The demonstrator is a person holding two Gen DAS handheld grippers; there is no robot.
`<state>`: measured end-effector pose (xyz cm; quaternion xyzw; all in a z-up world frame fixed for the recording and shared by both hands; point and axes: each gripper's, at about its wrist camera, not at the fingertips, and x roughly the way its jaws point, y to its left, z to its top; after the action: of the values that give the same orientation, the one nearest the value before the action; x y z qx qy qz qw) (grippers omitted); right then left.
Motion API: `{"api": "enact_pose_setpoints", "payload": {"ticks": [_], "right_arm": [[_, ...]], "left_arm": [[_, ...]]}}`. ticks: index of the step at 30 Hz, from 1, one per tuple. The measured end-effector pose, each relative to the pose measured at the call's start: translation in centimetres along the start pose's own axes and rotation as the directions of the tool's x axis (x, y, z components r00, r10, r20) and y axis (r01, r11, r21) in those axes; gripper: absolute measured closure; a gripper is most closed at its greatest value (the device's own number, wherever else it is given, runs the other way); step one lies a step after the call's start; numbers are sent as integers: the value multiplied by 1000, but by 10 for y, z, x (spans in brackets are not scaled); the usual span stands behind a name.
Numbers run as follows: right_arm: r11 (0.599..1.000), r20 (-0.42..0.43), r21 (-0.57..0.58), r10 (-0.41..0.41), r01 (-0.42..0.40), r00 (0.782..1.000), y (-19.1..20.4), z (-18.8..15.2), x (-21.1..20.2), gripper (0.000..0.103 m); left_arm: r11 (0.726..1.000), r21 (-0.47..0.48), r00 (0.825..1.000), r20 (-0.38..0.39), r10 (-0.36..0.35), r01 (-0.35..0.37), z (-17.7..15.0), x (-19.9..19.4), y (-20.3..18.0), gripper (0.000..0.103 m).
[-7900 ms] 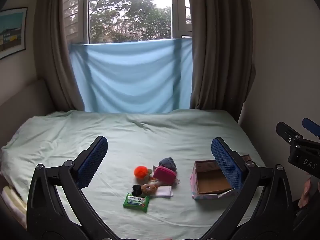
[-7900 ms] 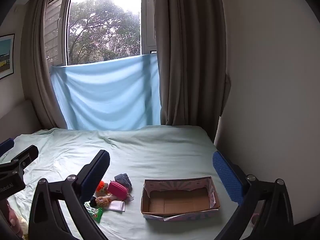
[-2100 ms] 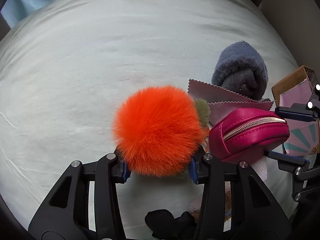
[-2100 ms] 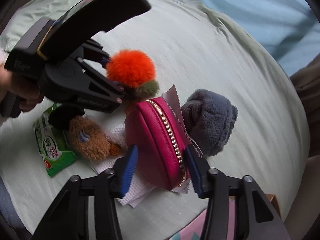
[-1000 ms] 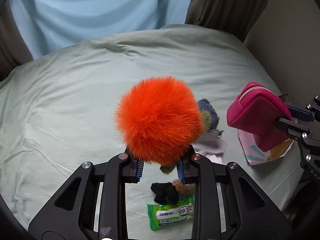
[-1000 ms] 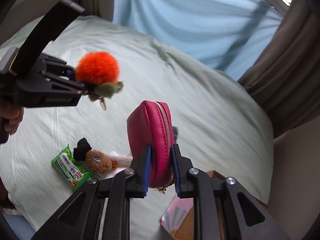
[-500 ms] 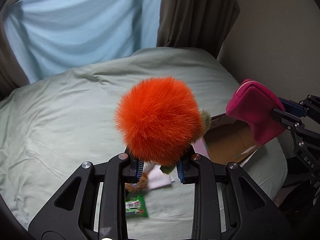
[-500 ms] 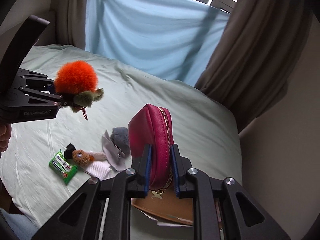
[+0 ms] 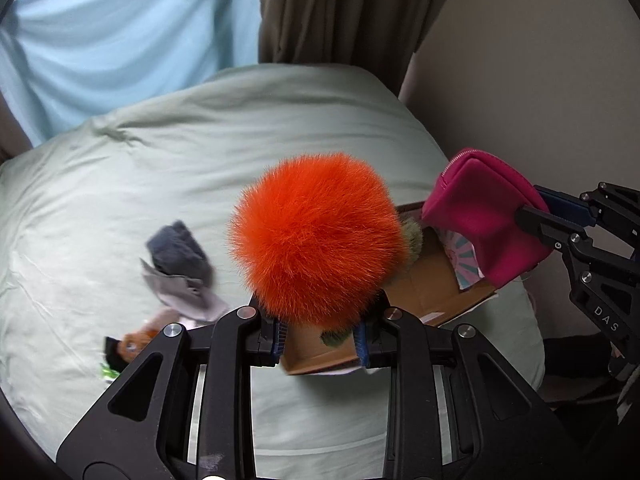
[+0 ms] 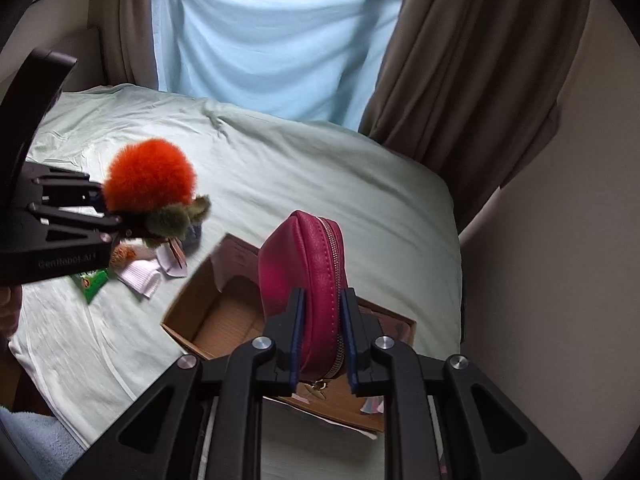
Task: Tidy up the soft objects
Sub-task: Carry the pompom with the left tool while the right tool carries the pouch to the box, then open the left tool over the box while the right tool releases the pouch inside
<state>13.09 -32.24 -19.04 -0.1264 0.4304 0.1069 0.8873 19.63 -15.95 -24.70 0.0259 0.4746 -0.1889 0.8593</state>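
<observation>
Gripping between clenched jaws: orange pompom (image 9: 316, 240) in left gripper (image 9: 320, 334), pink pouch (image 10: 306, 276) in right gripper (image 10: 320, 340).

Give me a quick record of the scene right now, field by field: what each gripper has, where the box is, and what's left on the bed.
left gripper: shut on the orange pompom, held above the bed
right gripper: shut on the pink zip pouch, held over the box
cardboard box: open, no item visible inside, on the green bedsheet near the wall-side edge
left on bed: grey fuzzy item, pale cloth swatch, white sock, brown plush toy, green wipes pack
behind: blue sheet over the window, brown curtains
</observation>
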Motion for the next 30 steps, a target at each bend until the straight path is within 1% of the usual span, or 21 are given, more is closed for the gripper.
{"api": "enact_pose_setpoints", "payload": {"ticks": [6, 9, 13, 16, 21, 22, 23, 24, 25, 26, 27, 28, 29, 30], "right_arm": [[998, -45, 27, 52, -51, 998, -35, -20, 38, 87], [996, -74, 55, 78, -74, 994, -48, -29, 63, 87], [989, -106, 103, 119, -108, 987, -61, -40, 93, 87], [983, -133, 125, 150, -134, 980, -65, -49, 117, 87], [970, -171, 155, 211, -185, 962, -67, -61, 146, 87], [965, -180, 164, 232, -203, 956, -66, -63, 152, 87], [960, -193, 172, 253, -221, 948, -66, -64, 158, 87], [956, -219, 184, 268, -230, 938, -66, -65, 166, 86], [957, -232, 188, 262, -221, 937, -65, -67, 171, 85], [966, -257, 179, 230, -187, 939, -63, -70, 178, 82], [974, -280, 161, 199, -158, 939, -62, -73, 183, 80], [978, -303, 149, 184, -144, 935, -60, -73, 187, 65], [978, -324, 146, 191, -150, 927, -60, -76, 191, 35], [972, -310, 160, 215, -172, 926, -61, -77, 189, 18]], "left_arm": [[1000, -15, 995, -98, 6, -7, 5, 57, -36, 80], [1000, -6, 989, -147, 12, -13, 6, 88, -40, 80], [1000, 0, 976, -216, 28, -29, 5, 133, -45, 80], [999, 9, 965, -257, 41, -40, 4, 158, -47, 80], [997, 41, 947, -313, 72, -63, 1, 183, -52, 80], [996, 50, 941, -325, 88, -76, 0, 187, -53, 80], [996, 50, 939, -332, 89, -77, 0, 190, -52, 78], [998, 37, 943, -327, 59, -49, 0, 189, -51, 65], [999, 30, 943, -330, 35, -26, 0, 189, -51, 50], [999, 34, 941, -335, 43, -33, 0, 190, -49, 10], [998, 42, 942, -331, 54, -43, -1, 189, -49, 0], [998, 47, 940, -337, 51, -37, -1, 189, -48, 0], [998, 48, 936, -349, 46, -31, -2, 189, -46, 0], [998, 47, 931, -361, 45, -30, -2, 189, -44, 0]]}}
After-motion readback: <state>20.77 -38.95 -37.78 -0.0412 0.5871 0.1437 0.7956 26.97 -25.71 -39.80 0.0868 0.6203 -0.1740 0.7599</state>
